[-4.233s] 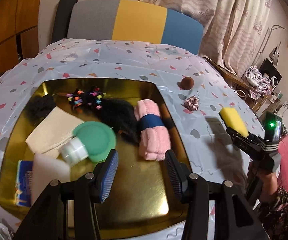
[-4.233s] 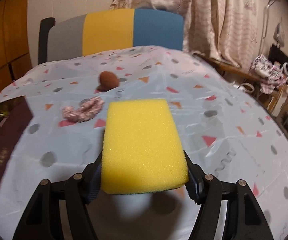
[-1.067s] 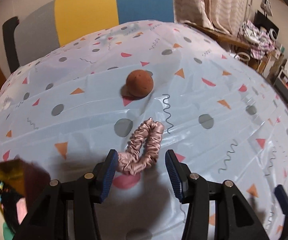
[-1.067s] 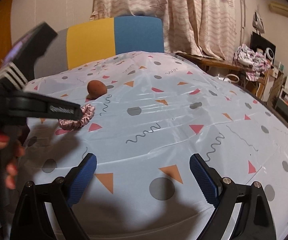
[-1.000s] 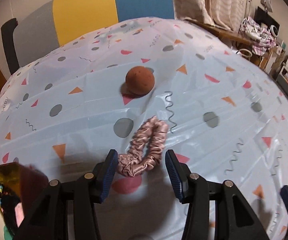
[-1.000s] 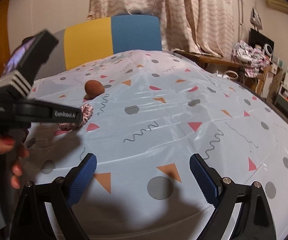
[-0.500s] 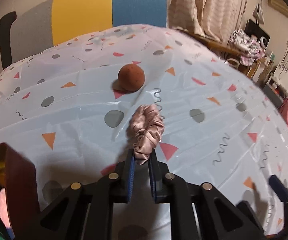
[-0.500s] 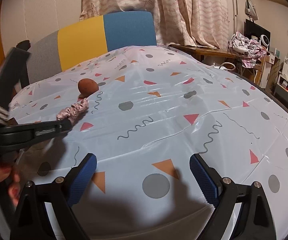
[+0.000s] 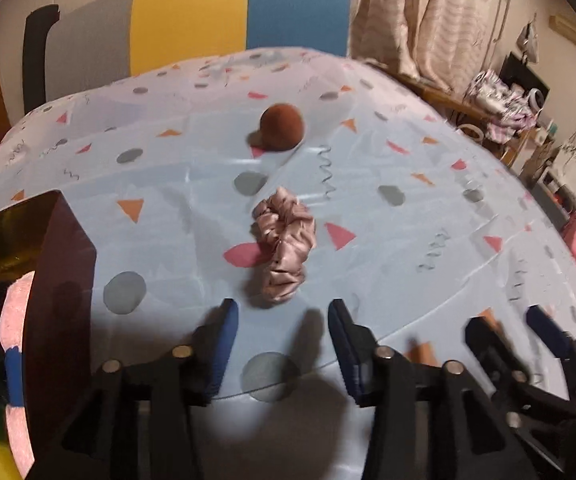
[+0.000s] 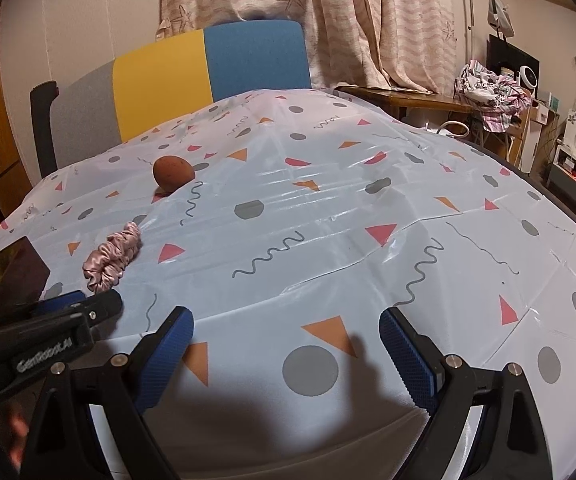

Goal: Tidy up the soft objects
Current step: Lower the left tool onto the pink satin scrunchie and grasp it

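Note:
A pink satin scrunchie (image 9: 286,248) lies bunched on the patterned tablecloth (image 9: 407,160), just ahead of my left gripper (image 9: 282,312). Its jaws are opening with nothing between them; the fingertips stop short of the scrunchie. Farther back rests a brown ball (image 9: 280,126). The right wrist view has the scrunchie (image 10: 114,258) and ball (image 10: 173,172) at its left, with the left gripper (image 10: 84,304) low beside them. My right gripper (image 10: 286,324) stands wide open and empty over bare cloth, and it also shows as the right gripper (image 9: 507,328) in the left view.
A gold tray (image 9: 64,280) sits at the left with a rolled pink towel (image 9: 16,312) and other items inside. A grey, yellow and blue chair (image 9: 188,20) stands behind the table. Curtains and a cluttered side table (image 10: 487,80) are at the right.
The left gripper closed on the scrunchie's near end, then opened and let it go. The scrunchie now lies bunched on the cloth, the gripper drawn back from it. The right gripper stayed still.

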A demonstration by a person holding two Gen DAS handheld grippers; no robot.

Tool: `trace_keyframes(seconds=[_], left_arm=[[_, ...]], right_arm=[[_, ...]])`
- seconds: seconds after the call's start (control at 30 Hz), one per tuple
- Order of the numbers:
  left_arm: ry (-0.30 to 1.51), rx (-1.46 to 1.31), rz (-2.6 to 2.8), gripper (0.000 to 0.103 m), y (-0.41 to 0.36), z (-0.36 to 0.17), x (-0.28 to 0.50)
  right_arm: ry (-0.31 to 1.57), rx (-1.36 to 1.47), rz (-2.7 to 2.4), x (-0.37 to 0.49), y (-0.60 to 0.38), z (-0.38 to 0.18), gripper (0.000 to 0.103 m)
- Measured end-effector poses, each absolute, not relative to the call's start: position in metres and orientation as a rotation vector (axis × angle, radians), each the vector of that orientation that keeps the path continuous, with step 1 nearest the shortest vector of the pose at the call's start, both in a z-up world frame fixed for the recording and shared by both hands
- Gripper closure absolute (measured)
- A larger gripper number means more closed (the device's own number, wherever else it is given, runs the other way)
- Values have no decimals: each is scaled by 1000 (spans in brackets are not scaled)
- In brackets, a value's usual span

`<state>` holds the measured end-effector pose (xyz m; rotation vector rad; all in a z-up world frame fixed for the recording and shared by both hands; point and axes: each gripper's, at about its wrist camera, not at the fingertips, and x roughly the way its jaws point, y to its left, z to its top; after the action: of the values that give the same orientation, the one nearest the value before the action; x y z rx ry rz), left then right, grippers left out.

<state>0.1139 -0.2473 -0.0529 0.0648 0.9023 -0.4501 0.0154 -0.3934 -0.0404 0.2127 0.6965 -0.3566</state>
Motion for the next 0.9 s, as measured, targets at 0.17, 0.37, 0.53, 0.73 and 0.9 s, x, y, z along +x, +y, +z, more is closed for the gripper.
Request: trace_keyframes(seconds=[0.17,0.37,0.53,0.73,0.9], left_arm=[[893,9,-441,55,-251,-42,128],[938,7,-406,55,-262,-53,149],[857,-19,-475,51,-268,-40,138],[900,18,-409,44,-284,-45,164],[928,42,-397,83,-278,-59,172]], right_arm=[[695,213,-359,15,-393,-40,8],[701,217,-358,15,-394,-41,8],[704,234,-357,15,-397,-43,8],[707,240,-354,16,-398,-44,8],[713,252,-354,16,-400,-45,8]])
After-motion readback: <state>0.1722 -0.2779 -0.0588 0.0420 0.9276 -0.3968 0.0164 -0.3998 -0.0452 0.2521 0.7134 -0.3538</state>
